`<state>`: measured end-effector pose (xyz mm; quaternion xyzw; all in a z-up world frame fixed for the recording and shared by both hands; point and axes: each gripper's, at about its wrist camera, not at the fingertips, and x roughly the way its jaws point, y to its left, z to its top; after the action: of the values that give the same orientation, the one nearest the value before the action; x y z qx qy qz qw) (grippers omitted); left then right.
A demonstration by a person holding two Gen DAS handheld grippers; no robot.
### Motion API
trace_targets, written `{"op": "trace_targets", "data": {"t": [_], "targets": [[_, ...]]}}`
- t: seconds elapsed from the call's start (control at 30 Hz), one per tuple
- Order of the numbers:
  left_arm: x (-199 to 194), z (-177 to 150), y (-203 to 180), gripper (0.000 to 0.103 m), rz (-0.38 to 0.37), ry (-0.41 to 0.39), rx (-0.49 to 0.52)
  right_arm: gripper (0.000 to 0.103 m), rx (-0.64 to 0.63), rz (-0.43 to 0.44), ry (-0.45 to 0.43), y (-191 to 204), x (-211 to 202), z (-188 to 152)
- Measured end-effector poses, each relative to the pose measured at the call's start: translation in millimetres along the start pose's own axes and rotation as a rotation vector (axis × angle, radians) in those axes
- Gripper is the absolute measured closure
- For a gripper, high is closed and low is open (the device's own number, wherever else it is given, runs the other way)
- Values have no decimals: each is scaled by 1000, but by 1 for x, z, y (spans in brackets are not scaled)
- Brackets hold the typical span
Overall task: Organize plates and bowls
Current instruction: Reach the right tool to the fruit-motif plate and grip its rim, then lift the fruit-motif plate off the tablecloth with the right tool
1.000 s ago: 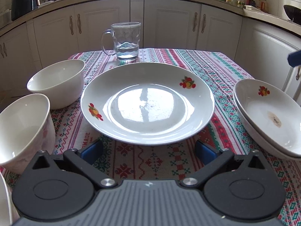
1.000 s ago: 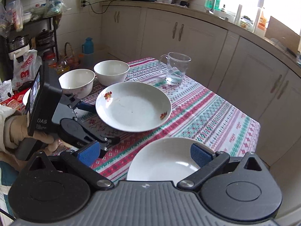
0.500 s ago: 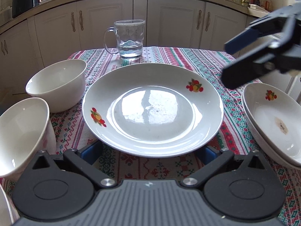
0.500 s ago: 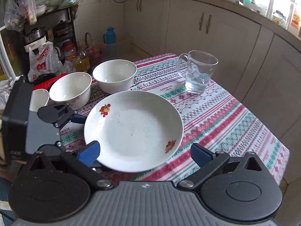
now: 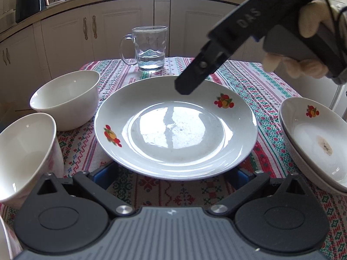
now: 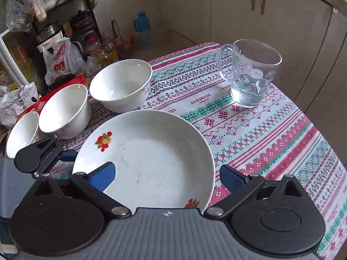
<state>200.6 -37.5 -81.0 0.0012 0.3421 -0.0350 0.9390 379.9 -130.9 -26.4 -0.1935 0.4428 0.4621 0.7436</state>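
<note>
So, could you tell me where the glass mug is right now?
The glass mug stands at the table's far edge in the left wrist view, just beyond the large plate.

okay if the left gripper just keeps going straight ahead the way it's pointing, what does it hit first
Most likely the near rim of the large plate: the left gripper is open, its fingers at that edge. Whether they would slide under it or bump it is unclear.

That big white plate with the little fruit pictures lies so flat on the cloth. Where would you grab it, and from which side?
I would take the big white fruit-print plate by its raised rim, probably the edge nearest the right tool. The rim flares up off the patterned tablecloth, leaving a gap for one finger beneath. Come in low from that side: white bowls crowd the far-left edge, the left tool another.
</note>
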Motion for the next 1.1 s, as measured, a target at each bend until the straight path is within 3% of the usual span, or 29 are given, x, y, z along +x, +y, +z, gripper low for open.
{"op": "trace_targets", "data": {"t": [0.27, 0.6, 0.93, 1.1], "targets": [[0, 1, 0, 0, 1, 0, 1, 0, 45, 58, 30, -23, 28, 14], [1, 2, 0, 0, -2, 0, 3, 0, 102, 301, 93, -48, 44, 24], [2, 3, -3, 0, 7, -8, 27, 0, 126, 399, 162, -55, 60, 34], [2, 4, -5, 0, 13, -12, 46, 0, 124, 400, 166, -56, 58, 33]]}}
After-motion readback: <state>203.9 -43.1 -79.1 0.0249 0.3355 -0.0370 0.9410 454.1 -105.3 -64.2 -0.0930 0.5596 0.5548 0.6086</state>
